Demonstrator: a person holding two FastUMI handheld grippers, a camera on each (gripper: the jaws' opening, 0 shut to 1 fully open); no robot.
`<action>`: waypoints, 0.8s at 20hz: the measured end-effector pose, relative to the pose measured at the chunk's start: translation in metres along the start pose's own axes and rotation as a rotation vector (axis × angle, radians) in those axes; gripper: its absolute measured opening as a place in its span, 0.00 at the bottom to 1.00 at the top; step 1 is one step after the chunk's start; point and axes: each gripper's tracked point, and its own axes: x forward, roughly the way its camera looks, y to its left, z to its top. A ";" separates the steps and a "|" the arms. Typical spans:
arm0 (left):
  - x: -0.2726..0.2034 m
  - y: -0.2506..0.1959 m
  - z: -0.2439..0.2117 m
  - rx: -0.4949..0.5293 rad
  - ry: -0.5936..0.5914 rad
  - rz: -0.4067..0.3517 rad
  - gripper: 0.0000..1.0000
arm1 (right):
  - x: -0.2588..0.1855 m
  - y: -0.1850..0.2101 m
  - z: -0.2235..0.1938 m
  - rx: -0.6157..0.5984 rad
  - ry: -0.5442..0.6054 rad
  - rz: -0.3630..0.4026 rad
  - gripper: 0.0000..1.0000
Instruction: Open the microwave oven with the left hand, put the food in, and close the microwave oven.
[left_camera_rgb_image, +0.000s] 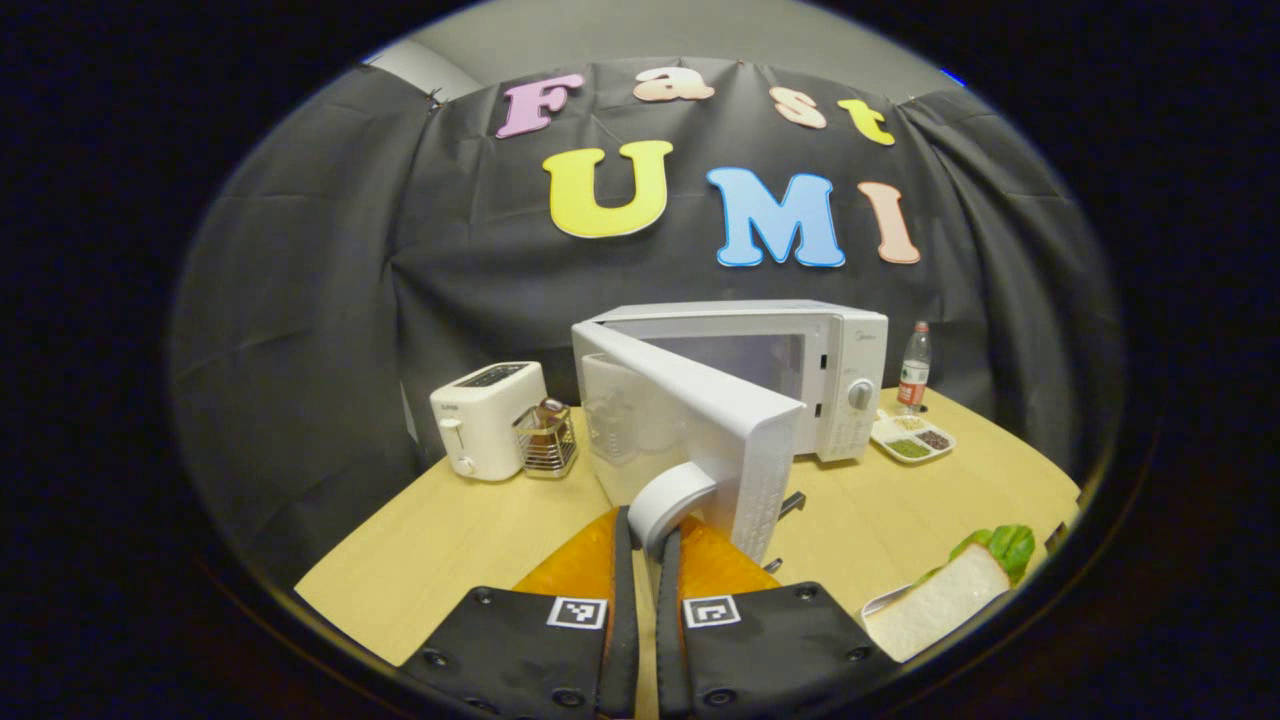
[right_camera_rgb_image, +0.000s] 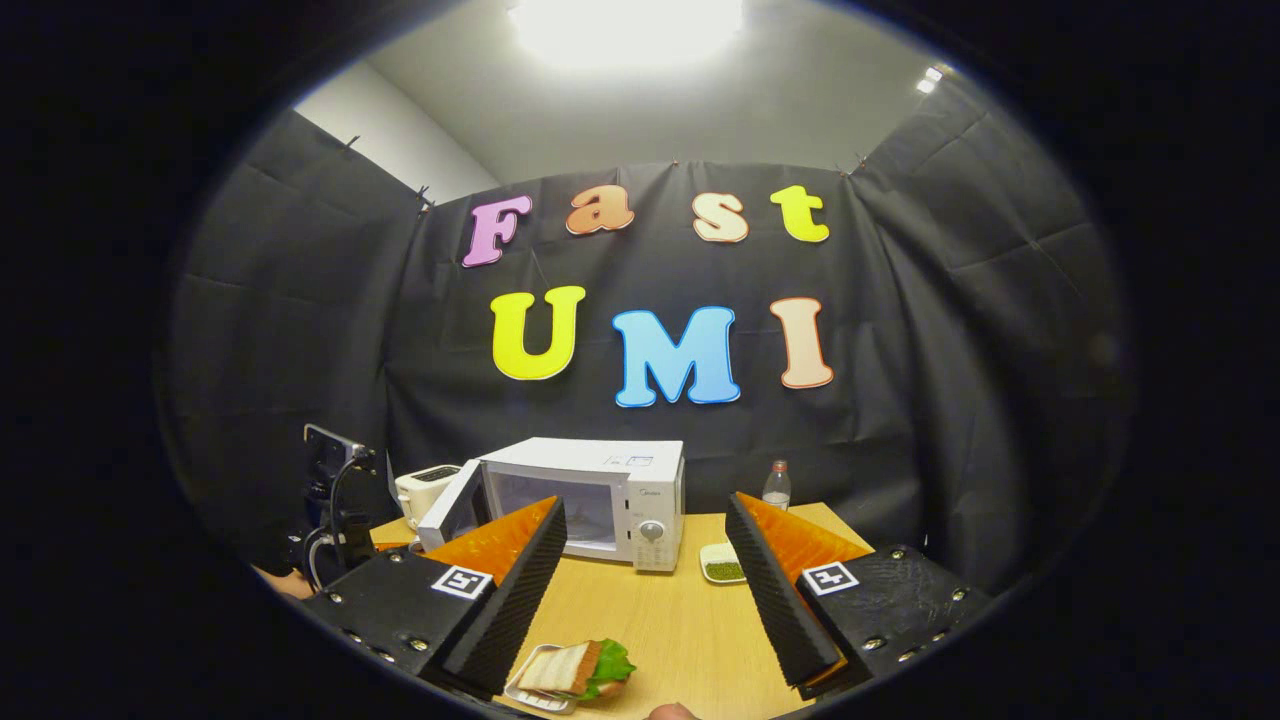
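Note:
The white microwave (left_camera_rgb_image: 830, 345) stands at the back of the wooden table, its door (left_camera_rgb_image: 690, 420) swung partly open toward me. My left gripper (left_camera_rgb_image: 645, 530) is shut on the door's round white handle (left_camera_rgb_image: 672, 498), with both orange fingers pressing its sides. In the left gripper view a sandwich with lettuce (left_camera_rgb_image: 945, 598) lies on a small plate at the lower right. My right gripper (right_camera_rgb_image: 645, 505) hangs open above the near table edge with nothing between its fingers. The sandwich (right_camera_rgb_image: 578, 668) on its plate (right_camera_rgb_image: 522, 692) lies just below and between those fingers. Farther back the microwave (right_camera_rgb_image: 610, 475) has its door (right_camera_rgb_image: 448, 512) ajar.
A white toaster (left_camera_rgb_image: 488, 415) and a wire holder with a jar (left_camera_rgb_image: 546, 440) stand left of the microwave. A water bottle (left_camera_rgb_image: 913, 368) and a divided dish of seeds (left_camera_rgb_image: 912, 438) sit to its right. A black device with cables (right_camera_rgb_image: 335, 500) shows beside the door.

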 end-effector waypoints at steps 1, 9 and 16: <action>-0.002 0.009 -0.001 0.003 0.001 -0.008 0.14 | 0.000 0.010 -0.003 0.002 0.010 -0.003 0.97; -0.009 0.081 -0.011 0.018 -0.010 -0.069 0.17 | 0.014 0.062 -0.033 0.015 0.095 -0.045 0.97; -0.030 0.109 -0.013 -0.040 -0.012 -0.037 0.15 | 0.042 0.072 -0.075 0.035 0.267 0.018 0.97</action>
